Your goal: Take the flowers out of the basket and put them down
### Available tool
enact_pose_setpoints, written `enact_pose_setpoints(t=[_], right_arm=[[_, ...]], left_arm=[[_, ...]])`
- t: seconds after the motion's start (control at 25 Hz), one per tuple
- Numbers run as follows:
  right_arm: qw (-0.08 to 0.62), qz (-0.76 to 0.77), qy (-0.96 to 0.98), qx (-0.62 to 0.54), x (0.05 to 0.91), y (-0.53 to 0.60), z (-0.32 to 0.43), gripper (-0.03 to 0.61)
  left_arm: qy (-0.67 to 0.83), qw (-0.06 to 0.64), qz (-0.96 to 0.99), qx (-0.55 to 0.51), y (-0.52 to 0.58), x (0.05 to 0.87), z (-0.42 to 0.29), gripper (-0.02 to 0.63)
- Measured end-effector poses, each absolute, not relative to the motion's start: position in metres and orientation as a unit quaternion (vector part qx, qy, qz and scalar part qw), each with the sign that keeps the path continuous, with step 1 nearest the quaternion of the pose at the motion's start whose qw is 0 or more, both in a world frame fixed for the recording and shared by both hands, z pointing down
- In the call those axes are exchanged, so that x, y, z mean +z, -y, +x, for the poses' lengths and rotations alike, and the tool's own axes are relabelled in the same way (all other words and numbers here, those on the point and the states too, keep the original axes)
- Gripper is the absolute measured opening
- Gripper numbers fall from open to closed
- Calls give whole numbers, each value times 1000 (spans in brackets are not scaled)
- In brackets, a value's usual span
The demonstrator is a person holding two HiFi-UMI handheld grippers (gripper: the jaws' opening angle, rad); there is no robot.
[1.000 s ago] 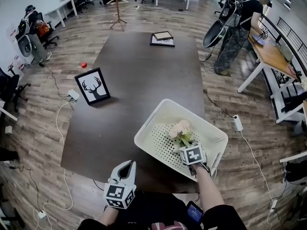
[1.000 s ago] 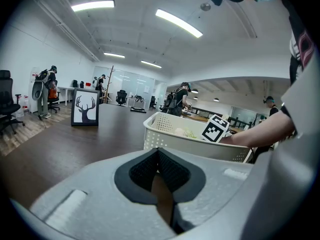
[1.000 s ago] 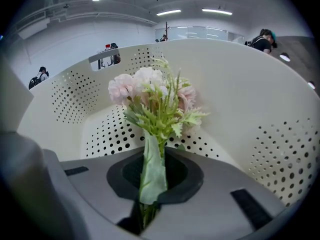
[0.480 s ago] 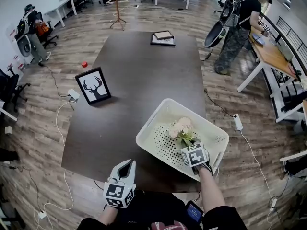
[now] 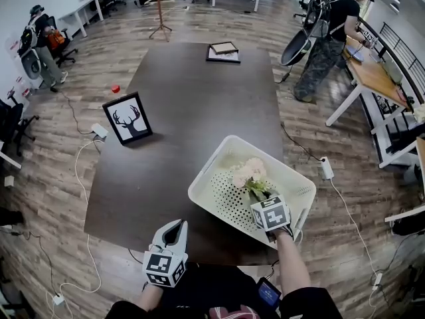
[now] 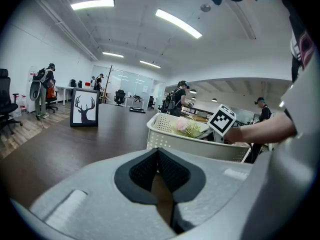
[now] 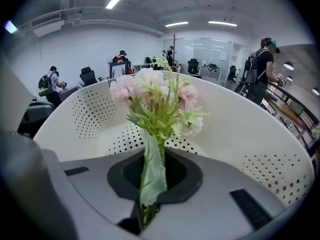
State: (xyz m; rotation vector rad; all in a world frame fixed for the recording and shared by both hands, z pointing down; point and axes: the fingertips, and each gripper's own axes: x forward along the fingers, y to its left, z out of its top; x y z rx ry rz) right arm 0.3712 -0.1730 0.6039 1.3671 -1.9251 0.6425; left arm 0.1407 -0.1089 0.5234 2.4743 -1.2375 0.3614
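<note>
A bunch of pale pink flowers (image 5: 248, 172) with green stems rises from inside the white perforated basket (image 5: 219, 155) at the near right of the dark table. My right gripper (image 5: 260, 195) is shut on the stems (image 7: 150, 179), the blooms (image 7: 150, 91) standing up ahead of the jaws over the basket floor. In the left gripper view the flowers (image 6: 186, 127) show over the basket's rim (image 6: 165, 134). My left gripper (image 5: 174, 230) hangs at the table's near edge, left of the basket, jaws shut with nothing between them (image 6: 159, 159).
A framed deer picture (image 5: 127, 119) stands at the table's left edge and a flat picture frame (image 5: 223, 52) lies at the far end. A person with a backpack (image 5: 329, 28) stands at a desk to the far right. Cables and power strips lie on the wooden floor.
My right gripper has lifted slightly with the flowers, so the blooms stand a little higher in the basket. The left gripper has stayed in place.
</note>
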Motion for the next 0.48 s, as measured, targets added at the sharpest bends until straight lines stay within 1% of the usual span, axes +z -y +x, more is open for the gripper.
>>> enact_pose_setpoints(t=[0.48], right_arm=[[348, 523, 744, 229, 568, 174, 355, 31]], left_arm=[[432, 174, 876, 121, 110, 519, 130, 9]])
